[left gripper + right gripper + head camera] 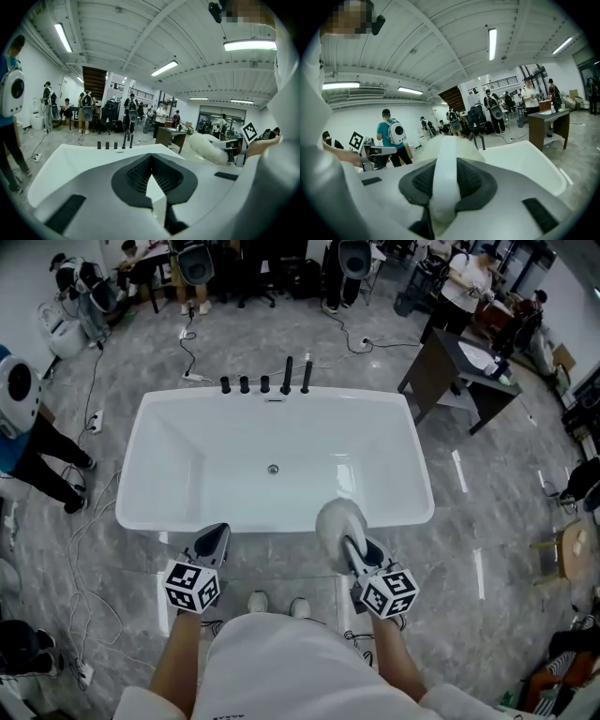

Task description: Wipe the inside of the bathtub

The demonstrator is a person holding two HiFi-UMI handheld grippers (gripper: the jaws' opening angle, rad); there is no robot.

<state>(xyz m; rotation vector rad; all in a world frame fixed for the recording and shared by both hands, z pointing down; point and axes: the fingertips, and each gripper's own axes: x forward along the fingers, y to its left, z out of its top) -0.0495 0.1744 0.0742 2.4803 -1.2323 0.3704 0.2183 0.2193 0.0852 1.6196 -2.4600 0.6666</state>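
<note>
Right gripper: jaws clamped on the white handle of a fluffy duster. In the right gripper view the handle runs straight up between the dark pads, with the fluffy head just past the tips. Its marker cube faces the camera.

Left gripper: jaws brought together to a point, nothing between them. Only a sliver of white tub shows through below the tips in the left gripper view. Its marker cube sits at 6 o'clock of the jaws.

Bathtub: white, rectangular, at 12 o'clock of both grippers in the head view, with its long side across the frame. The drain is mid-floor, at 11 o'clock of the right gripper and 1 o'clock of the left. The black tap fittings stand in a row on the far rim, at 12 o'clock of the drain.

The duster head overlaps the near rim, at 5 o'clock of the drain. Whether it touches the rim can't be told. Both grippers sit on the near side of the tub, outside the basin, the left one just short of the rim.

Surroundings: the holder's white shoes are between the grippers. A dark desk is at 2 o'clock of the tub, cables run over the floor at 8 o'clock, and people stand along the far side.
</note>
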